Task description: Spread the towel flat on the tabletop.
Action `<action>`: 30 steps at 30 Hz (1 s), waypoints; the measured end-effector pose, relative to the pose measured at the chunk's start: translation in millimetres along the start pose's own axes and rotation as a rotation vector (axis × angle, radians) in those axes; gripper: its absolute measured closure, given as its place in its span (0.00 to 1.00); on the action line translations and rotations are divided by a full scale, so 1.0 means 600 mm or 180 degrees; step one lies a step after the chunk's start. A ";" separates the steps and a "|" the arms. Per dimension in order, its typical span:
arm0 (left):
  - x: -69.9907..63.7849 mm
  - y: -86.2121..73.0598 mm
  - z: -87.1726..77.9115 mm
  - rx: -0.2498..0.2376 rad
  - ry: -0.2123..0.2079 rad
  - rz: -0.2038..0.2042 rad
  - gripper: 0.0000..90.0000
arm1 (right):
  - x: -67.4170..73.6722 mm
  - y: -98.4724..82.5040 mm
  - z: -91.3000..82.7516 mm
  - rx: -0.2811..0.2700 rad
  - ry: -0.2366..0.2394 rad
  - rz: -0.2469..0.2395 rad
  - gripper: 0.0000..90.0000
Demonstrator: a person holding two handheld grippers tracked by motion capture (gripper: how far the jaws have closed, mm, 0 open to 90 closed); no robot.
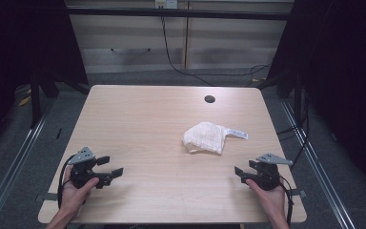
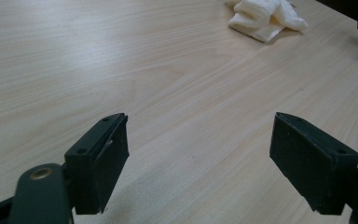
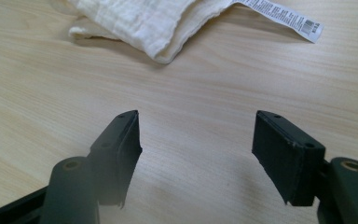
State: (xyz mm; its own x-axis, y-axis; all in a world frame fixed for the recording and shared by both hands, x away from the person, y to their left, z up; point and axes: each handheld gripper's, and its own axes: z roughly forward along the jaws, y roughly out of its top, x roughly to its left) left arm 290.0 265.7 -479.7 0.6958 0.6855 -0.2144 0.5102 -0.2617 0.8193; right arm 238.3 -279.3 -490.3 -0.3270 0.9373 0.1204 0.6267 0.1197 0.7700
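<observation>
Pale wood-grain surface (image 1: 138, 119), rounded at the corners, stands on a grey floor with dark curtains to either side and a light panelled wall behind. One round cable hole (image 1: 209, 99) sits near the far edge.

Item in hand: a crumpled white cloth (image 1: 205, 137), lying flat on the surface right of centre, with a printed label (image 1: 237, 133) trailing from its right side. In the right gripper view the cloth (image 3: 135, 21) lies ahead of the jaws and a little to their left, and the label (image 3: 284, 14) lies at upper right. In the left gripper view the cloth (image 2: 265, 16) lies far off at the top.

Left gripper (image 1: 110, 167): held in the person's left hand (image 1: 74, 193) near the front left corner of the surface, well apart from the cloth. Jaws stand wide with only bare wood between them.

Right gripper (image 1: 240, 172): held in the person's right hand (image 1: 269, 195) near the front right corner, nearer the cloth than the left one but not touching it. Jaws stand wide with nothing between them.

Both grippers sit low over the surface, angled inward toward the middle.
</observation>
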 end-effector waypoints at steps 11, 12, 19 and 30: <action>-0.006 0.000 0.016 0.0096 0.0001 0.0044 0.24 | 0.001 0.006 0.003 0.0012 0.0146 -0.0074 0.40; -0.006 0.000 0.016 0.0096 0.0001 0.0044 0.24 | 0.001 0.007 0.004 0.0009 0.0172 -0.0083 0.39; -0.011 -0.001 0.021 0.0126 -0.0046 0.0084 0.24 | 0.007 0.017 0.016 0.0104 0.0303 -0.0120 0.37; -0.012 0.000 0.014 0.0096 -0.0105 0.0114 0.24 | 0.031 0.047 0.026 0.0063 0.0577 -0.0268 0.35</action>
State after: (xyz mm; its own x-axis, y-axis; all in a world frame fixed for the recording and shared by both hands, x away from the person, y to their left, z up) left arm 289.0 255.2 -482.7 0.7299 0.6526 -0.2031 0.4993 -0.3063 0.8105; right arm 261.0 -253.7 -475.9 -0.4997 0.8497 0.1681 0.6050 0.2034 0.7698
